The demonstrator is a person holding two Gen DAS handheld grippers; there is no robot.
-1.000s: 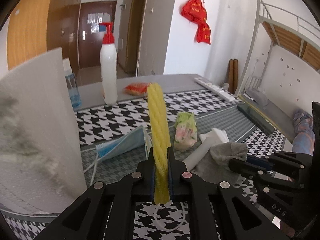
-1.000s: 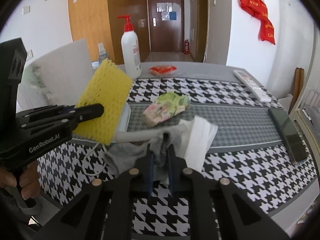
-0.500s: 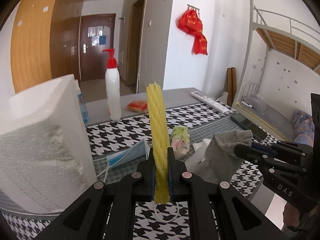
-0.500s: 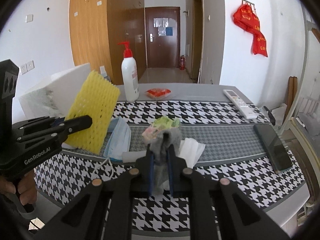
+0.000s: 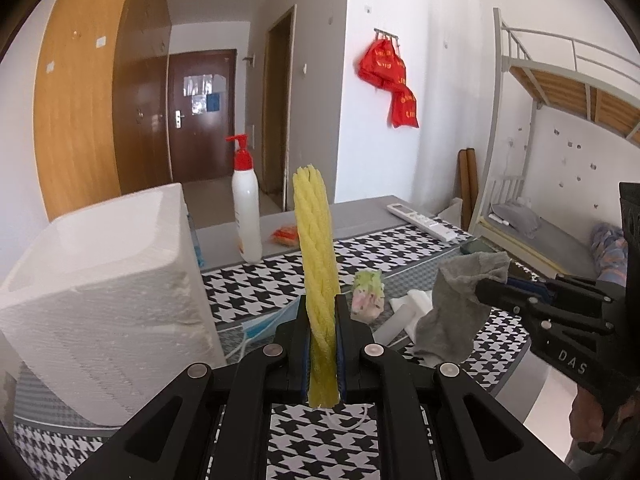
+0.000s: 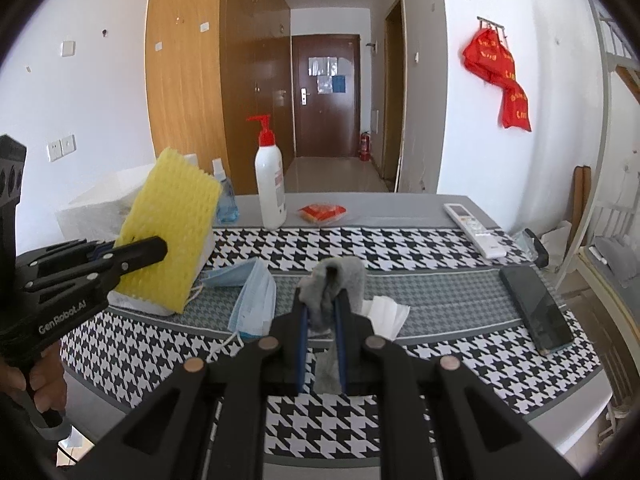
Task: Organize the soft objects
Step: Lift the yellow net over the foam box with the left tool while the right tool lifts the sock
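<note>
Right wrist view shows the surface (image 6: pixel 440 288), spread with a black-and-white houndstooth cloth crossed by a grey band, carrying everything else. At its left end stands a white foam box (image 5: pixel 100 288), the biggest thing on it. The left gripper (image 5: pixel 323 332) is held above the near edge, its fingers (image 5: pixel 294 334) pressed tight on the lower end of a yellow foam net sleeve (image 5: pixel 316 280), which stands upright between them, edge-on in the left wrist view and broad-faced in front of the box (image 6: pixel 100 200) in the right wrist view (image 6: pixel 168 236). The right gripper (image 6: pixel 322 320) is raised over the cloth to the right of the left one; its fingers (image 6: pixel 301 332) are clamped on a grey sock (image 6: pixel 334 280), whose cuff bunches above the tips while the rest hangs down below (image 5: pixel 456 312). A white pump bottle with a red top (image 6: pixel 271 184) stands at the far edge beside the box. A blue face mask (image 6: pixel 252 300) lies on the grey band, a folded white tissue (image 6: pixel 386 312) near it to the right. A green-and-pink soft packet (image 5: pixel 368 296) lies behind the sleeve in the left wrist view. A dark phone (image 6: pixel 536 308) and a white remote (image 6: pixel 476 228) rest at the right end, and a small orange packet (image 6: pixel 322 212) near the bottle.
</note>
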